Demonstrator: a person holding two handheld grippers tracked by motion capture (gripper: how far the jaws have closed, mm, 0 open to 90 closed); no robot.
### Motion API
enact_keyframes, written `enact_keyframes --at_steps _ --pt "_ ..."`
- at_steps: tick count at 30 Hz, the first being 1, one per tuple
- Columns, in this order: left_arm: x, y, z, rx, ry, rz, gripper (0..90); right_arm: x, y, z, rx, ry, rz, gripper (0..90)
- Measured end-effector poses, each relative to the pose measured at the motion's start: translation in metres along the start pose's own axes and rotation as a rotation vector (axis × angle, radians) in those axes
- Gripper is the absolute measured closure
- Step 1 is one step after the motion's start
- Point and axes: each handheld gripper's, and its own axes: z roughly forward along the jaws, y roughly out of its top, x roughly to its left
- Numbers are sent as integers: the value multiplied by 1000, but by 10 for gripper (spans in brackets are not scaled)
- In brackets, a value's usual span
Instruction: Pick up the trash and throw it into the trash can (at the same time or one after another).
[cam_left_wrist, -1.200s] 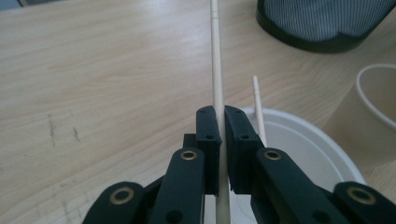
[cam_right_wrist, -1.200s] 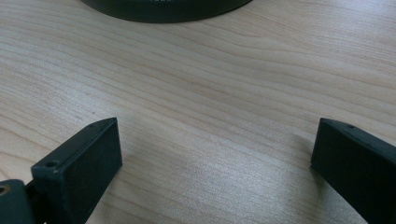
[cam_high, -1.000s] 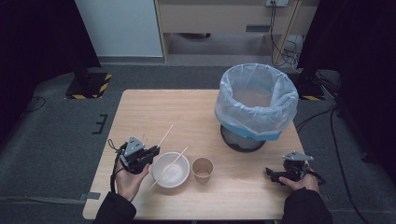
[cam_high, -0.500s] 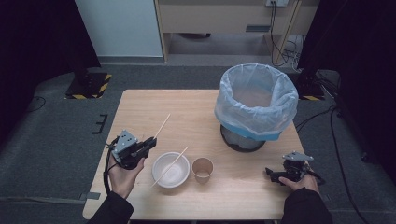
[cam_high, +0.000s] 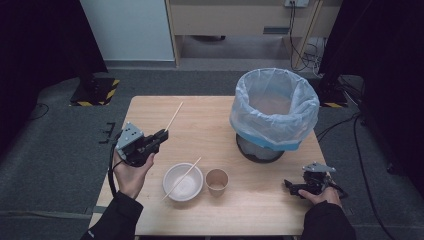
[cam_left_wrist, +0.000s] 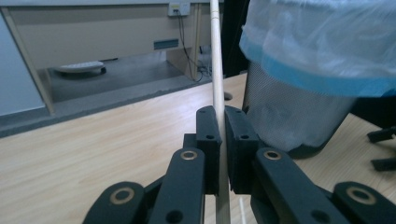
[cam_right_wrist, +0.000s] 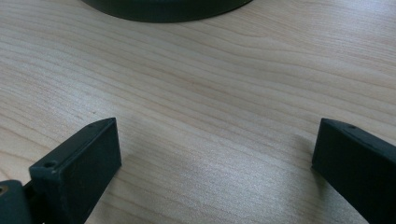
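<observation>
The left hand-held gripper (cam_high: 161, 135), left of centre in the high view, is clamped on 1 chopstick (cam_high: 174, 115), raised off the tabletop (cam_high: 210, 112). Likely next: carry it right to the lined bin (cam_high: 274, 107). The right hand-held gripper (cam_high: 291, 187) rests open, lower right.

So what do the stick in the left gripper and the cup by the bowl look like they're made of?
The chopstick clamped in the left gripper looks like bare wood or bamboo: pale tan, matte, no gloss. The cup looks like brown kraft paper, dull with a thin rolled rim, though it is too small to be sure.
</observation>
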Motion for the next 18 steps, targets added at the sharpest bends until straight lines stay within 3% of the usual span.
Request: enact_keyframes --at_steps 5,18 --pt "-8 21 10 -35 -26 6 849 0 0 0 0 0 0 14" --pt "-38 68 30 -87 -71 78 849 0 0 0 0 0 0 14"
